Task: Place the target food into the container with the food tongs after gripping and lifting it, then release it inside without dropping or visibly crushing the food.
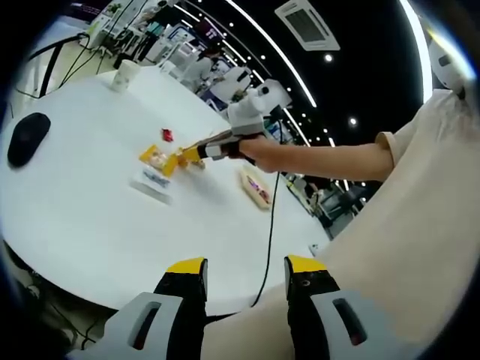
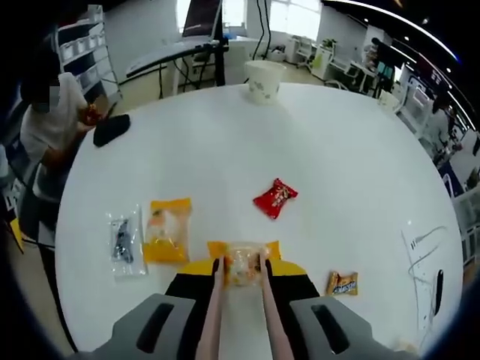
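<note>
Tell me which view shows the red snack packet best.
The right gripper view: the red snack packet lies whole and unblocked on the white table. In the left gripper view it is a small red spot beyond the right tool.

On the table point(image 2: 337, 157), the right gripper point(image 2: 241, 264) has tongs point(image 2: 271, 315) running forward between its jaws, their tips either side of a snack pack point(image 2: 243, 264). Just left of the gripper lies a second packet point(image 2: 167, 229), with a clear packet point(image 2: 124, 241) touching its left edge. Ahead and slightly right lies a wrapper point(image 2: 274, 198); close to the right, a small packet point(image 2: 342, 283). Far ahead stands a cup point(image 2: 264, 79); far ahead-left lies a mouse point(image 2: 111, 129). In the left gripper view, a tray point(image 1: 255, 187) lies just beyond that gripper's hand point(image 1: 259, 154).
</note>
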